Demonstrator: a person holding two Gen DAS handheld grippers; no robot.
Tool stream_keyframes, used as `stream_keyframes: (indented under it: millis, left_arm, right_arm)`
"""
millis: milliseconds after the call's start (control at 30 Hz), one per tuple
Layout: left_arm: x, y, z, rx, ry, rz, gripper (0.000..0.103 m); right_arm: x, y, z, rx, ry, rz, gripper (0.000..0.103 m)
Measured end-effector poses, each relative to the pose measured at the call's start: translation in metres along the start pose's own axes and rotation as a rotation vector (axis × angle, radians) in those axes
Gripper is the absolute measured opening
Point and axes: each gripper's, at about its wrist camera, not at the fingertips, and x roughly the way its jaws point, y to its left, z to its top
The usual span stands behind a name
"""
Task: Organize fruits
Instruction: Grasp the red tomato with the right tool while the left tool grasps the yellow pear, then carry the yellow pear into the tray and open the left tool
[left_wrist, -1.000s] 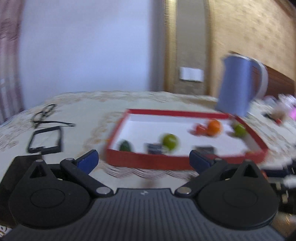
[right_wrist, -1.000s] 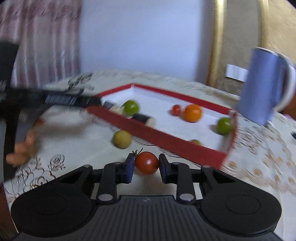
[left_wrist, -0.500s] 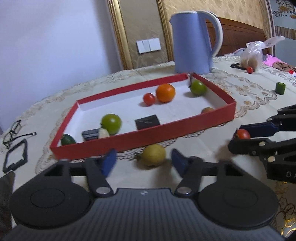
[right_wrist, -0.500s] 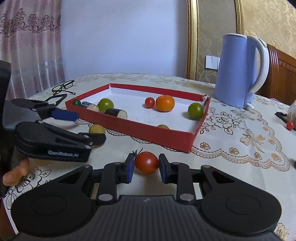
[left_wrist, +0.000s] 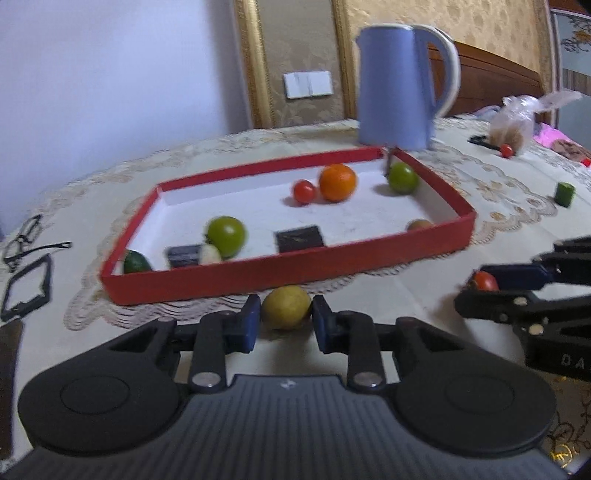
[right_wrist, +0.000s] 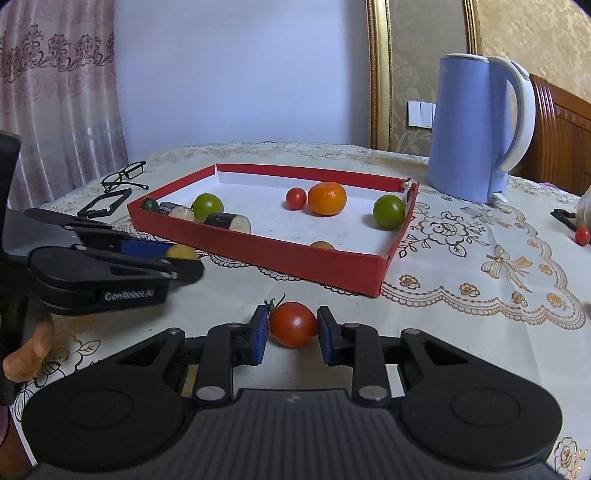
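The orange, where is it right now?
Inside the red tray, toward its far side, the orange sits beside a small red tomato.

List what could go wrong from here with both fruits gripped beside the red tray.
1. The yellow fruit is round and held by the left gripper only at its sides; it may slip out when lifted.
2. It sits close to the red tray wall, so a low carry could catch the rim.
3. The right gripper is shut on a soft red tomato; more squeeze might bruise it.
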Motion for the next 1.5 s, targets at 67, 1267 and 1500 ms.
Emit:
stream_keyframes:
  millis: [67, 1267, 1500]
  left_arm:
    - [-0.005, 0.008, 0.003, -0.024, -0.015, 0.013, 0.027]
    - [0.058, 0.06, 0.063, -0.128, 0.031, 0.225, 0.027]
    - [0.074, 0.058, 0.073, -0.096, 0.037, 0.274, 0.027]
  right_arm:
    - [0.0, 0.0, 0.0, -0.001, -0.001, -0.003, 0.028]
    - [-0.004, -0.001, -0.002, 0.013, -0.033, 0.008, 0.028]
    - [-0.005, -0.003, -0.003, 0.021, -0.037, 0.018, 0.028]
